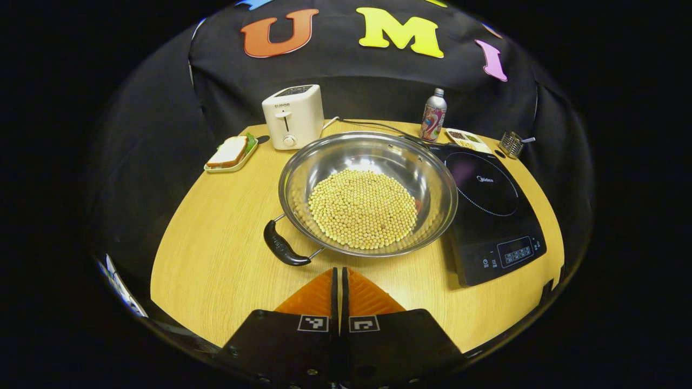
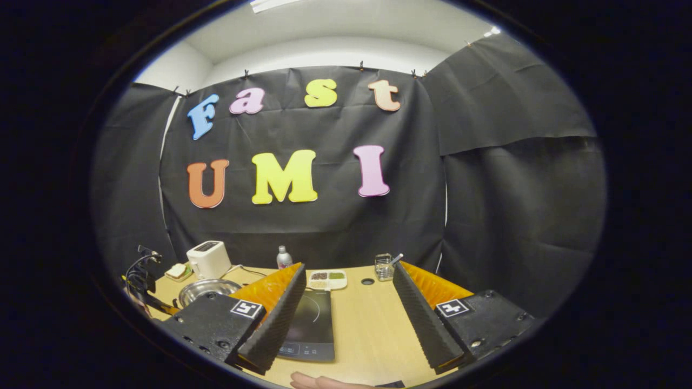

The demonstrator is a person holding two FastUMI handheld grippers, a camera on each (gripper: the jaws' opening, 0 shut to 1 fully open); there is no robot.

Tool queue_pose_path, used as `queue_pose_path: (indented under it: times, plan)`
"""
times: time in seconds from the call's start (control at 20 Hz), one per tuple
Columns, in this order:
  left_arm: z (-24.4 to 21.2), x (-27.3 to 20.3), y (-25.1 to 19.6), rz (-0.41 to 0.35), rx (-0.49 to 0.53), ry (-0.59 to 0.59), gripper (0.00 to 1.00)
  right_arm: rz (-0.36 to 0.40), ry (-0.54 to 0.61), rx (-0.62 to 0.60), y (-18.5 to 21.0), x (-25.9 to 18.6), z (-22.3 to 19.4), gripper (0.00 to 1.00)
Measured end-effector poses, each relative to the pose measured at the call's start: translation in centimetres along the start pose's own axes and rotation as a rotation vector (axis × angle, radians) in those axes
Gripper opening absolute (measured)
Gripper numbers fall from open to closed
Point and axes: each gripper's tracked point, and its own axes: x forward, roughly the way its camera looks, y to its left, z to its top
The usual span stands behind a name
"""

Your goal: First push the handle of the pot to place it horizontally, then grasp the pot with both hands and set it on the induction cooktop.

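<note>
Pot [image 1: 367,192], wide and shiny, sits on the wooden counter [image 1: 216,259] in the left gripper view, just left of the induction cooktop [image 1: 489,210], with its right rim touching or overlapping the cooktop's left edge. A heap of pale beans [image 1: 363,208] fills its bottom. Its black handle [image 1: 282,246] sticks out at the lower left, pointing toward the camera at a slant.

Going left to right along the back of the counter in that view: a sandwich [image 1: 230,151] on a small tray, a white toaster [image 1: 293,116], a metal bottle [image 1: 433,115], a divided dish [image 1: 467,139] of foods, and a small wire basket [image 1: 512,143] at the far right edge.

The left gripper [image 1: 340,281] hangs just short of the pot, near the handle but not touching it, its two fingers pressed together with nothing between them.

In the right gripper view the same toaster [image 2: 208,259], pot [image 2: 208,290], bottle [image 2: 283,257], divided dish [image 2: 327,279] and basket [image 2: 384,267] run left to right across the far side of the counter, with the cooktop [image 2: 311,324] nearer. The right gripper [image 2: 346,302] is held above the counter with its fingers spread wide and empty. Part of a hand [image 2: 324,382] shows at the bottom edge.
</note>
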Motion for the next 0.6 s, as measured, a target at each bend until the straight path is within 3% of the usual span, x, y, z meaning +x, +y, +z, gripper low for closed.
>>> queue_pose_path:
  times: [0.25,0.35,0.4,0.45,0.55,0.6]
  plan:
    - [-0.2,1.8,1.8,0.031,-0.016,0.051,0.0,-0.011,0.028,-0.004,-0.1,1.5,-1.4,0.98]
    - [-0.1,2.2,1.8,0.009,-0.019,0.057,0.0,0.001,0.028,0.008,0.2,1.9,-1.5,0.99]
    - [-0.1,2.4,1.8,0.009,-0.029,0.057,0.1,0.001,0.022,0.011,0.2,2.2,-1.5,1.0]
    - [-0.2,2.4,2.0,0.015,-0.032,0.062,0.0,-0.004,0.02,0.011,0.1,2.6,-1.5,0.98]
    - [0.1,2.5,2.4,0.017,-0.038,0.061,0.0,0.002,0.028,0.014,0.5,3.1,-1.8,0.98]
    - [0.3,2.8,2.8,0.014,-0.043,0.064,0.1,0.011,0.032,0.014,0.9,3.4,-1.8,0.98]
